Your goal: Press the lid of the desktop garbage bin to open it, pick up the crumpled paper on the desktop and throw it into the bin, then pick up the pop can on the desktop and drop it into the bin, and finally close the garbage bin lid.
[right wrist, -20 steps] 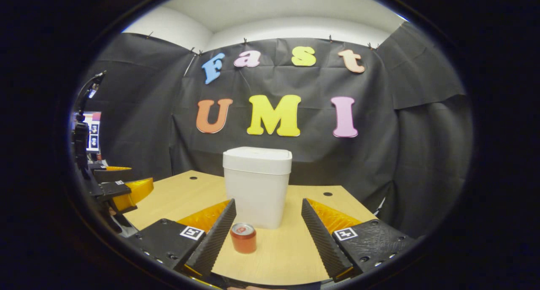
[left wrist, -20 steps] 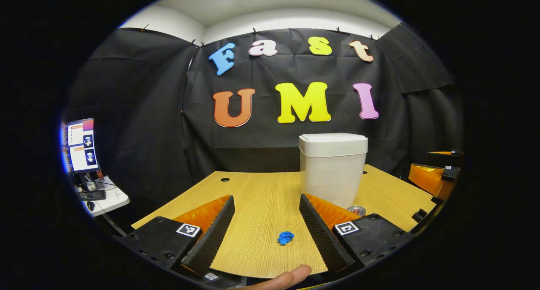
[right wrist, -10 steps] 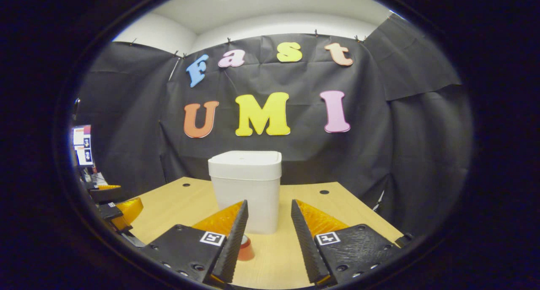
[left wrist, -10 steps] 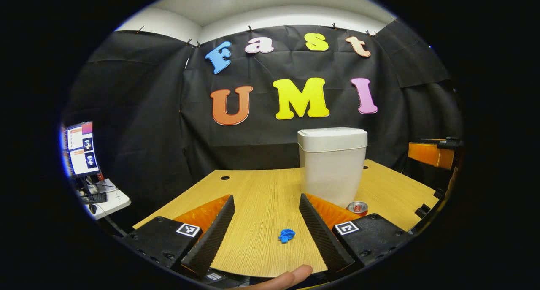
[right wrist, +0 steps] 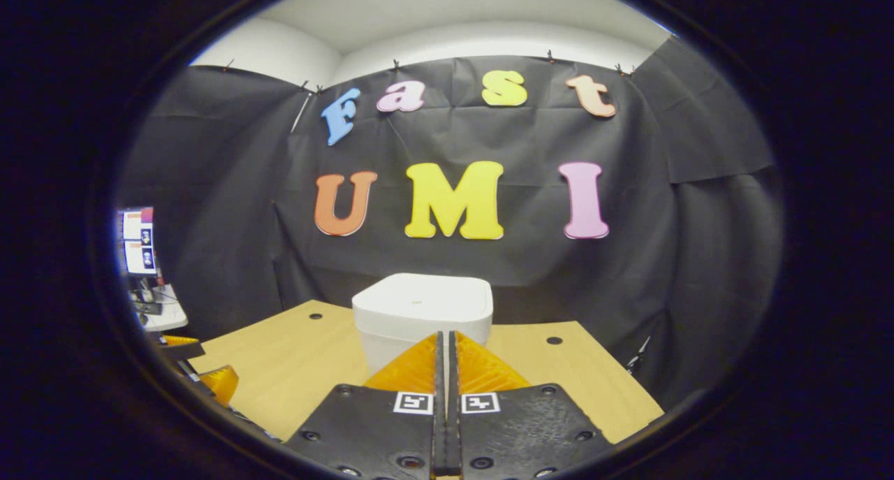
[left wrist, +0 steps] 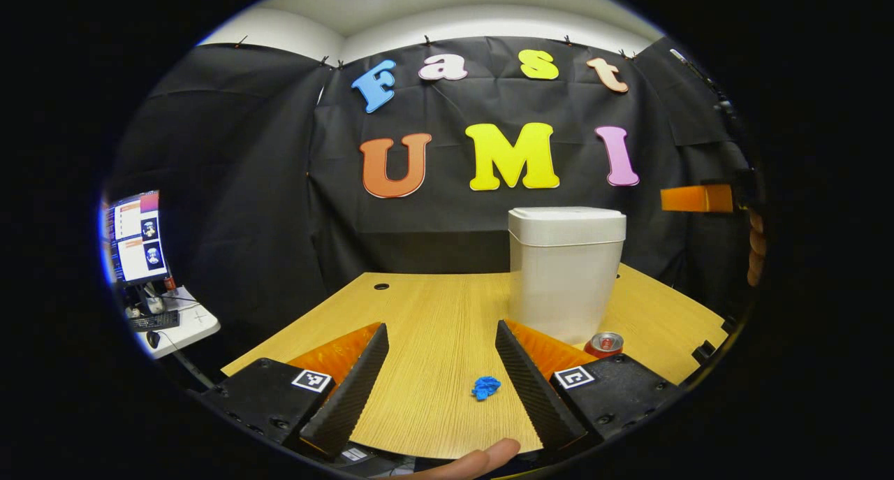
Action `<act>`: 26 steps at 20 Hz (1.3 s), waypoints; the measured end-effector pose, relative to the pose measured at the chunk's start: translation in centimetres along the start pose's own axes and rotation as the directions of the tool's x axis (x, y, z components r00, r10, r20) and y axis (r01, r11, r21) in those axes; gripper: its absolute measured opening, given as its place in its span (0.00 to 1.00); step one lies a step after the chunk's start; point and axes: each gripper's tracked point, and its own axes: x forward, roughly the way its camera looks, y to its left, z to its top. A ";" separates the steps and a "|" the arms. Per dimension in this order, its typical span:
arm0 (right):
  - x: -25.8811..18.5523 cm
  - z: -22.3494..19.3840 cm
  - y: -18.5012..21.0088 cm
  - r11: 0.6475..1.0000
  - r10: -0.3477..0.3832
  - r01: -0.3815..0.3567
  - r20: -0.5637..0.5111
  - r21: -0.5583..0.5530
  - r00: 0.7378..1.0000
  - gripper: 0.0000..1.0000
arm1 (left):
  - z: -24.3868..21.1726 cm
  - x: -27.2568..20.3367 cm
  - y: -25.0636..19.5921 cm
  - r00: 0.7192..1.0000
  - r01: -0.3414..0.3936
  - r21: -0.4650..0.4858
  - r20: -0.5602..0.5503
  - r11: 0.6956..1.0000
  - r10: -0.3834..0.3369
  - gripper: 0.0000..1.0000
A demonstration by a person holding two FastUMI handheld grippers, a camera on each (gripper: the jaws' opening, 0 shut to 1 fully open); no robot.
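R gripper (right wrist: 444,340) pinched together nr bin (right wrist: 422,305), lid seemingly down

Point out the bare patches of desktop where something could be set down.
Free: the desktop left of the garbage bin, up to the crumpled paper. Crowded: bin's near right, where the pop can stands.

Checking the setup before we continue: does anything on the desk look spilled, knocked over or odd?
Nothing stands out. The garbage bin stands upright with its lid closed, the pop can is upright beside it, and the blue crumpled paper lies loose on the desk.
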 end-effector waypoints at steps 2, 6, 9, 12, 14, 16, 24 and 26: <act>2.0 1.6 1.1 0.999 0.032 -0.032 0.009 0.037 0.999 0.00 | 0.1 0.1 0.4 1.000 -0.006 -0.006 0.001 1.000 0.006 0.99; 5.9 3.6 2.7 0.998 0.044 -0.043 -0.014 0.053 0.999 0.00 | 0.1 0.0 1.1 1.000 -0.003 -0.026 -0.001 1.000 0.003 1.00; 9.1 3.6 3.5 0.999 0.031 -0.029 -0.053 0.041 0.998 0.00 | 0.2 0.1 2.0 1.000 -0.017 -0.036 -0.004 0.999 0.017 0.99; 12.1 1.9 3.9 0.999 0.013 -0.009 -0.124 0.034 0.992 0.00 | -0.1 0.5 2.8 0.999 -0.034 -0.054 -0.016 0.998 0.033 0.99; 13.6 0.6 3.7 1.000 -0.022 0.023 -0.162 0.003 0.986 0.00 | -0.4 0.5 3.0 0.999 -0.040 -0.053 -0.028 0.998 0.039 0.99; 14.4 -0.5 3.8 0.999 -0.033 0.031 -0.179 -0.016 0.983 0.00 | -0.4 0.7 2.8 0.999 -0.040 -0.042 -0.030 0.998 0.039 0.99; 14.7 -2.8 3.1 0.997 -0.054 0.063 -0.210 0.035 0.976 0.01 | 0.2 0.2 2.2 1.000 -0.026 -0.013 -0.008 1.000 0.026 1.00; 14.6 -2.7 3.3 0.996 -0.045 0.060 -0.212 0.064 0.976 0.01 | 0.2 0.2 2.2 1.000 -0.023 -0.013 -0.007 1.000 0.023 1.00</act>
